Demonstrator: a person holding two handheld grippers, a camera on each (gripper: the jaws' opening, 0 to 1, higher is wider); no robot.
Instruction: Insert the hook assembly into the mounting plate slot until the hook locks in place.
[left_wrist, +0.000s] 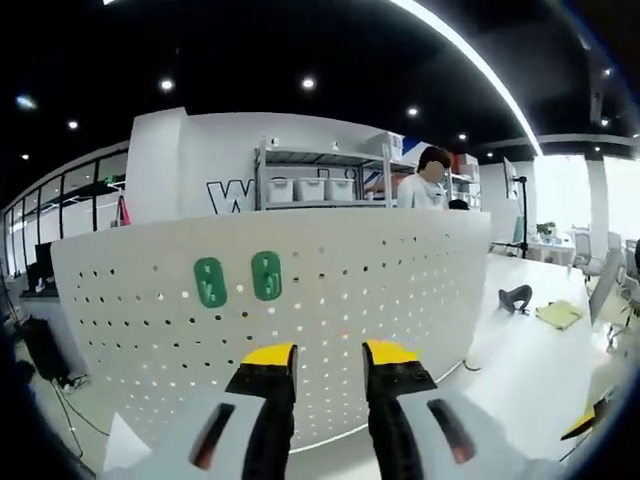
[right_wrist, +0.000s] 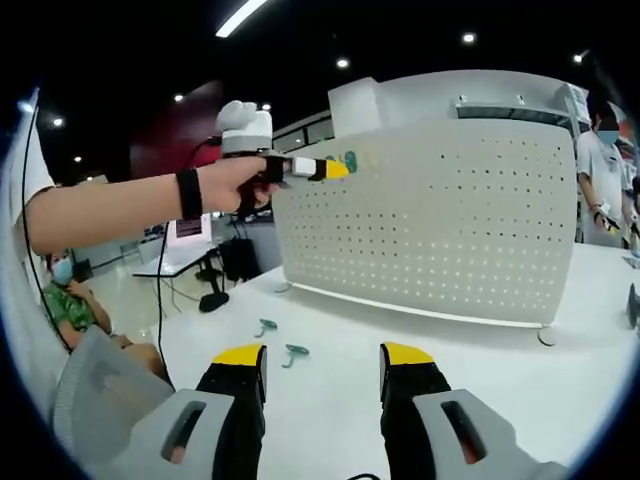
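A white pegboard (left_wrist: 300, 300) stands upright on a white table (right_wrist: 420, 370). Two green mounting plates (left_wrist: 238, 279) sit side by side on the board's upper left. In the left gripper view, the left gripper (left_wrist: 330, 375) is held near the board, its yellow-tipped jaws apart and empty. In the right gripper view, the right gripper (right_wrist: 322, 375) hovers over the table, jaws open and empty. Two small green hooks (right_wrist: 282, 340) lie on the table, near the board's left end.
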